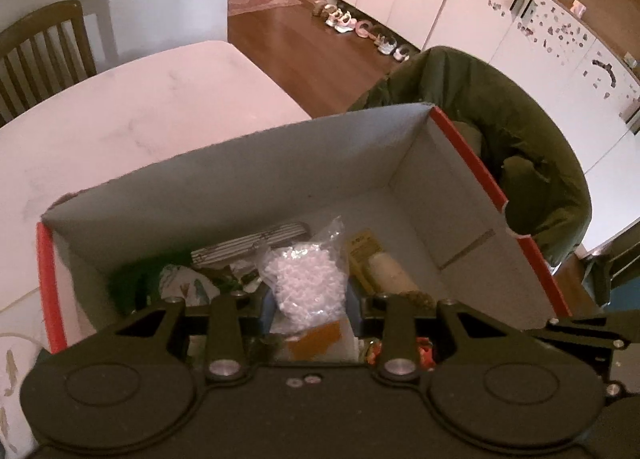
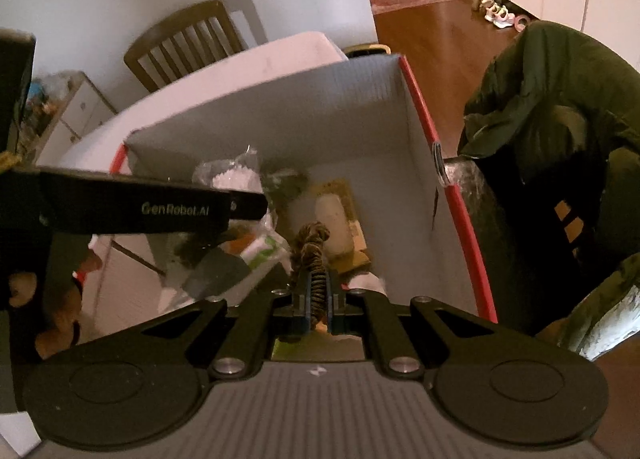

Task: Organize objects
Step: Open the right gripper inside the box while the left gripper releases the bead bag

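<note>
Pale surface (image 1: 132, 119) carries a large red-edged cardboard box (image 1: 240, 179), open at the top, serving as the collecting bin. Green jacket (image 1: 500, 119) draped on a chair just beside the box's right wall.

Already lying in the box: folded striped item, yellow-backed packet (image 1: 362, 251), patterned cloth.

Left claw (image 1: 308, 299) clenched on a clear bag of white beads (image 1: 304, 279), held above the box floor, probably so it drops among the rest.

Right claw (image 2: 318, 295) clamped tight on a dark twisted cord (image 2: 314, 255), which pokes out beyond the pads, also over the box interior. Both loads look ready for release inside.
</note>
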A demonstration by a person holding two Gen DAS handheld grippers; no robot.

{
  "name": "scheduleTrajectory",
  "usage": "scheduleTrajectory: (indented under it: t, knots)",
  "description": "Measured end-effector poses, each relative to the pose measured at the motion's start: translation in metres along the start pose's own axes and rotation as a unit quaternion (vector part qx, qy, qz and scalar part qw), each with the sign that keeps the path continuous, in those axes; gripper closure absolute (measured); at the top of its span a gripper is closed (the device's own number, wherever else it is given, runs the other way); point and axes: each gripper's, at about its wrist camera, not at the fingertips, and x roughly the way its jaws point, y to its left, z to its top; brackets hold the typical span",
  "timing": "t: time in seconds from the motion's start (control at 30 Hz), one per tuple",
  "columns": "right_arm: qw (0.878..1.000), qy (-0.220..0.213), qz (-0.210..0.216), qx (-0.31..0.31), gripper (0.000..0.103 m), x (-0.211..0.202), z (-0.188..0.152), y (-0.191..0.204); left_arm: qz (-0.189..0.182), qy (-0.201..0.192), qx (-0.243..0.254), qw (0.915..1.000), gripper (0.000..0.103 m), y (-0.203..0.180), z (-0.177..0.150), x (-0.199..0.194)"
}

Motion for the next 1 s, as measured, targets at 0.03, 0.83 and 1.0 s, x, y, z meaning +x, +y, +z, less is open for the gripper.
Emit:
scheduleTrajectory:
  t: [0.03,0.83,1.0]
  knots:
    - [1.0,0.003,-0.001,-0.002,0.096,0.002,0.0,0.0,0.001,0.004,0.0,1.0,0.069,0.0,0.0,0.003]
    - [1.0,0.004,0.003,-0.025,0.095,-0.003,-0.002,-0.01,0.017,-0.001,0.009,0.9998,0.037,-0.002,-0.007,0.0]
    - [0.999,-0.008,0.004,-0.033,0.095,-0.015,-0.005,-0.006,0.024,-0.027,0.02,0.9991,0.03,-0.004,-0.012,-0.02]
